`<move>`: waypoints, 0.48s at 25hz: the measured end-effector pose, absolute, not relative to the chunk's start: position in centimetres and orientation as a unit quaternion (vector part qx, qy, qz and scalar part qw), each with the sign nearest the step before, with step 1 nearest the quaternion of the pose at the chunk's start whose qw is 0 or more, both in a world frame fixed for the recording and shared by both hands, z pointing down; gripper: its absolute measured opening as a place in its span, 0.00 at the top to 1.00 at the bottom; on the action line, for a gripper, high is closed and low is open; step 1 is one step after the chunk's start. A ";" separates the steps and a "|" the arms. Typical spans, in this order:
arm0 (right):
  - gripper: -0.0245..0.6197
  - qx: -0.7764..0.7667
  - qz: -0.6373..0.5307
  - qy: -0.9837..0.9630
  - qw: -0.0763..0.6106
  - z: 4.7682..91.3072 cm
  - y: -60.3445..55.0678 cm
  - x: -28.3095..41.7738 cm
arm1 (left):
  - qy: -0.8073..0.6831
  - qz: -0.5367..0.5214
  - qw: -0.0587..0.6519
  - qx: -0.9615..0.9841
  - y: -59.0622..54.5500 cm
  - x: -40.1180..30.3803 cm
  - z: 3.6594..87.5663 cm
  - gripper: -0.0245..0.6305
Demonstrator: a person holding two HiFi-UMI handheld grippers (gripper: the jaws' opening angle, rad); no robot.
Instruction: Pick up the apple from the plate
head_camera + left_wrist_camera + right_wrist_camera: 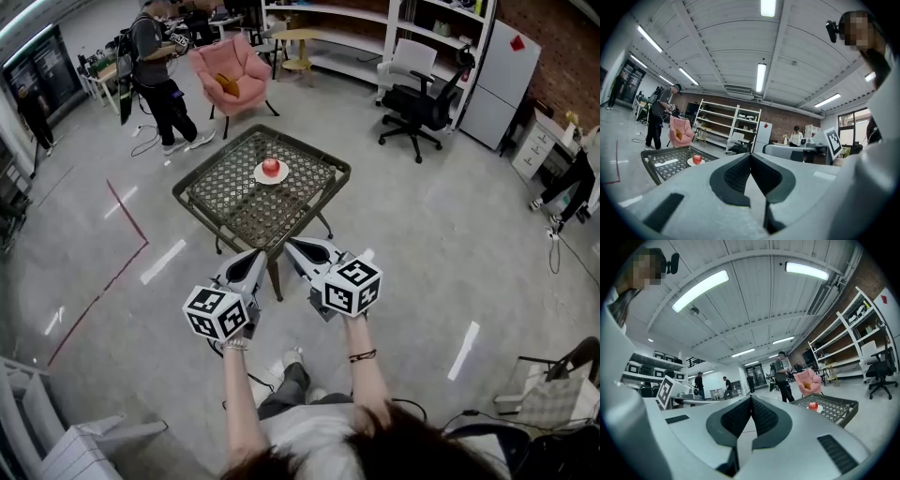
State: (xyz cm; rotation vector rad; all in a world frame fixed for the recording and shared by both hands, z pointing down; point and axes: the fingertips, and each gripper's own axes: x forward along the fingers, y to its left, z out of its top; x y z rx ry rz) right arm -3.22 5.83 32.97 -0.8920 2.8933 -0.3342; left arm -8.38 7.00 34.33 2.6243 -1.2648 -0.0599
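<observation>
Grippers: your left gripper (255, 254) and right gripper (292, 244) are both clenched, jaw tips meeting with nothing between them. You hold them level and side by side, just short of the surface's near corner.
Apple: the red apple (271, 167) sits on a small white plate (260, 177), well apart from both grippers.
Plate: it lies flat on the far half of the surface, away from every edge.
Surface: a low square table with a dark mesh top (234, 204); I see nothing else on it.
Beyond: a pink armchair (230, 67) stands past the far corner, with a person (155, 66) beside it and a black office chair (419, 103) off to the right.
Step in hand: by my reading you are on the approach; the apple is untouched.
Next move: choose one gripper and spread its jaws wider than the apple before you arrive. Carry it over the mesh, bring it in just above the plate's rim, close on the apple's middle, then lift straight up.
Watch for: the apple may roll if one jaw touches first, and the plate may slide if you clip its rim.
</observation>
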 end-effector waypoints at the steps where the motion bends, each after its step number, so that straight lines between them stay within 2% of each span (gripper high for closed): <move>1: 0.95 -0.295 -0.112 0.948 0.048 33.2 5.2 -3.3 | -0.430 -0.019 0.115 0.895 6.3 -8.5 34.5 0.95; 12: 0.95 -0.318 -0.122 0.939 0.040 33.7 -0.4 -4.7 | -0.409 -0.017 0.129 0.903 0.2 -9.9 35.1 0.95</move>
